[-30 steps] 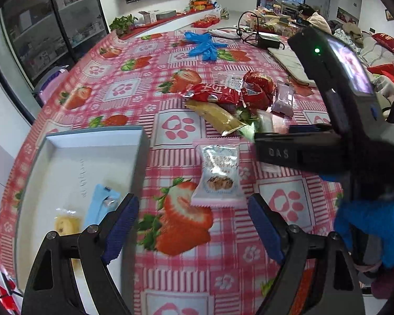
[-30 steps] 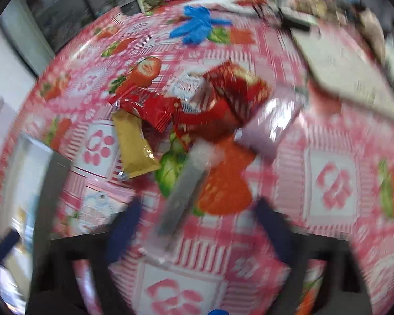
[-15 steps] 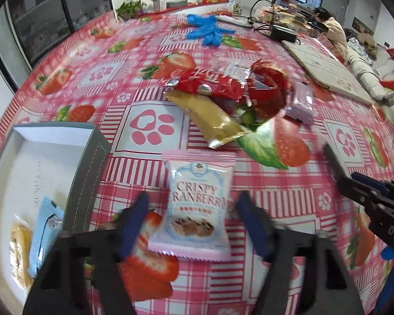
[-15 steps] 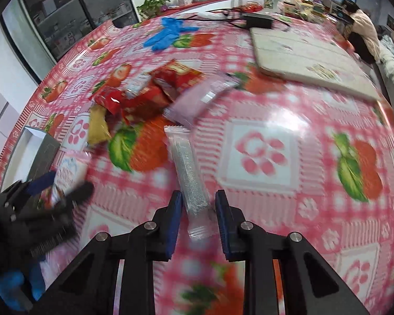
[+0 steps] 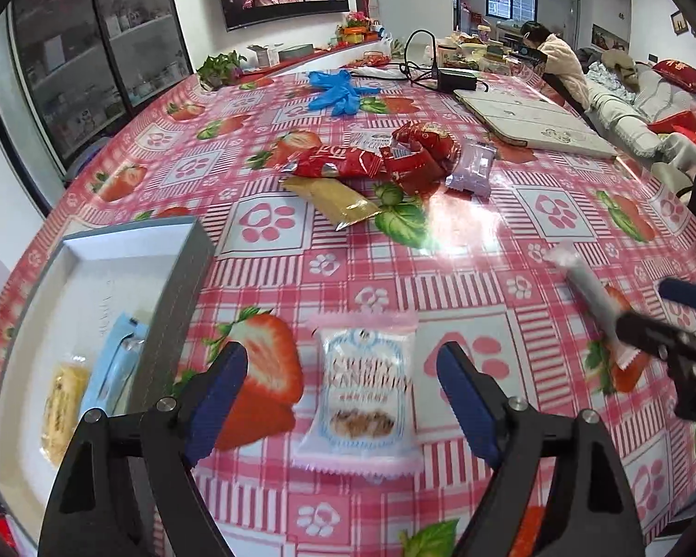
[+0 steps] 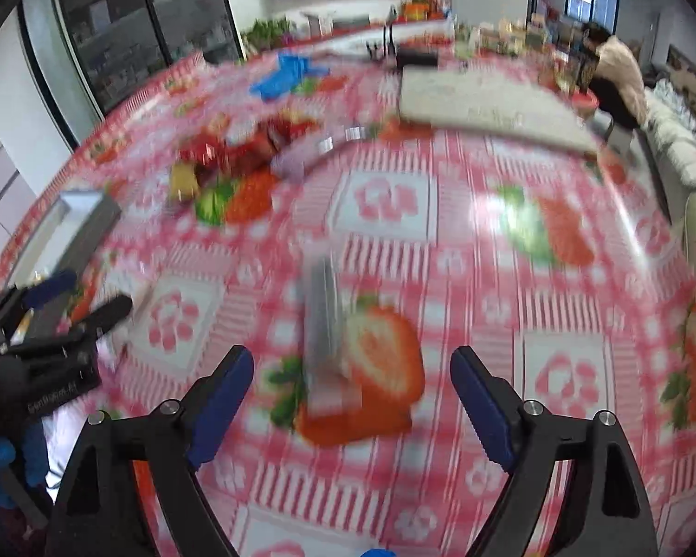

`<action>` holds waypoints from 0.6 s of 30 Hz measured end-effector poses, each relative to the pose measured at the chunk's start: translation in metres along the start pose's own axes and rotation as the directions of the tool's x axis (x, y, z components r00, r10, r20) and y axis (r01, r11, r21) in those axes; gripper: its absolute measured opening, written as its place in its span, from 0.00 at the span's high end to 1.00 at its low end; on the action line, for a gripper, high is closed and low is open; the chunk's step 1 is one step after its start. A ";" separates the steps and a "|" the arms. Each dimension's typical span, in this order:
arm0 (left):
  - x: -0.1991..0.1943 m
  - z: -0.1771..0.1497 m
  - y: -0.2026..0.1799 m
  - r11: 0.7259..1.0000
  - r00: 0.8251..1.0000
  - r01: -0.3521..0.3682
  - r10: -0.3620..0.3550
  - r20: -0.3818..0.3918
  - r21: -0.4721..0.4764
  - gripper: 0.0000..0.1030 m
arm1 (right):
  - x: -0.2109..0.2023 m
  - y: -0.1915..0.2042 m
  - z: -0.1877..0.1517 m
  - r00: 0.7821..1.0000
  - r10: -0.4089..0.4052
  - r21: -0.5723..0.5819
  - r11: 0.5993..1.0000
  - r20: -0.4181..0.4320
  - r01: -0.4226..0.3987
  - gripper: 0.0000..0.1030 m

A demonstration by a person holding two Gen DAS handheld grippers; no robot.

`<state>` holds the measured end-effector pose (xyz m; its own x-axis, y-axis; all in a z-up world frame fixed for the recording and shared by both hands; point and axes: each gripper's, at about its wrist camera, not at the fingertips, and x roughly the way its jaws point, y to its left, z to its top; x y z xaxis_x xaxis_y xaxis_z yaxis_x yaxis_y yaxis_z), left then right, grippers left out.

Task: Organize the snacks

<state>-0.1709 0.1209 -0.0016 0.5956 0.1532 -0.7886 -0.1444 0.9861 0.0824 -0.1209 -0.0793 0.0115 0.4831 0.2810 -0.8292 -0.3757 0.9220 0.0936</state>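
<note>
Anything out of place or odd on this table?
Blue gloves lie crumpled at the table's far side, and a charger with cables sits nearby; neither is a snack. The snack heap is simply unsorted.

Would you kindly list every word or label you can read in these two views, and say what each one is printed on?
"CRISPY CRANBERRY", motion-softened: pink-edged snack packet on the tablecloth, between the left gripper's open fingers.
Small line beneath it: too blurred to read.
Red wrappers in the pile: print too small to read.
White lettering on the left gripper's body in the right wrist view: blurred, unreadable.
Silver stick packet: no legible print.
</note>
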 end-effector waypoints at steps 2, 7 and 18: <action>0.011 0.001 -0.004 1.000 1.000 0.006 -0.006 -0.015 0.017 0.16 | 0.009 0.004 0.009 1.000 -0.005 -0.008 1.000 0.003 0.005 0.15; 0.024 -0.004 -0.008 0.998 0.998 0.058 -0.058 0.001 0.018 0.15 | 0.038 0.009 0.007 0.999 -0.010 0.000 1.000 -0.037 0.010 0.05; 0.031 -0.006 -0.001 0.996 0.996 0.085 -0.086 -0.019 -0.036 0.00 | 0.038 0.019 -0.007 0.998 -0.055 -0.066 0.996 0.017 0.056 0.00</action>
<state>-0.1569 0.1244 -0.0300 0.5909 0.0670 -0.8040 -0.1220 0.9925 -0.0070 -0.1155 -0.0527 -0.0224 0.5162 0.2347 -0.8237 -0.3997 0.9166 0.0107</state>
